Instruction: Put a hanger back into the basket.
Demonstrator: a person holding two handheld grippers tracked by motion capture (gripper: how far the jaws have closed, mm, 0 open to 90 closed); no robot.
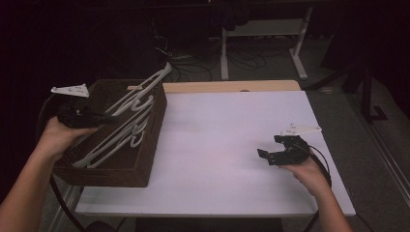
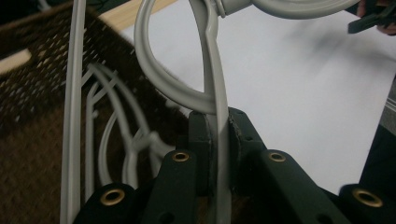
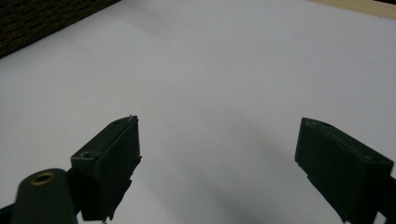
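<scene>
Over the basket (image 1: 145,145) at table's left edge: left gripper (image 1: 113,118) sits above the dark woven sides, jaws clenched on a white plastic hanger (image 1: 140,99). Left gripper view confirms — the two black jaws pinch a thin flat strip of the hanger (image 2: 219,154) between them, pads touching it on both sides, the hanger's rounded loop curving up and away just past the jaw tips. Held hanger is tilted, one end poking up over the basket's far corner toward the wooden strip (image 1: 232,86) at the table's back edge.

More hangers (image 1: 116,140) lie in the basket beneath, stacked at a slant, approx. parallel w/ the held one; exact count can't be told. In left gripper view they show as pale curved bars (image 2: 116,140) against the brown weave.

Right gripper (image 1: 270,147) is at the table's right side, well apart from basket and hangers, low over the white table top (image 1: 217,145). Jaws released, standing wide — nothing between them. Right gripper view: both black jaws spread apart w/ bare white surface (image 3: 215,93) in the gap; corner of the basket (image 3: 42,18) at upper left of that view.

Person's forearms enter from the bottom of the high view, left hand (image 1: 58,135) by the basket, right hand (image 1: 309,174) near the table's front right.
</scene>
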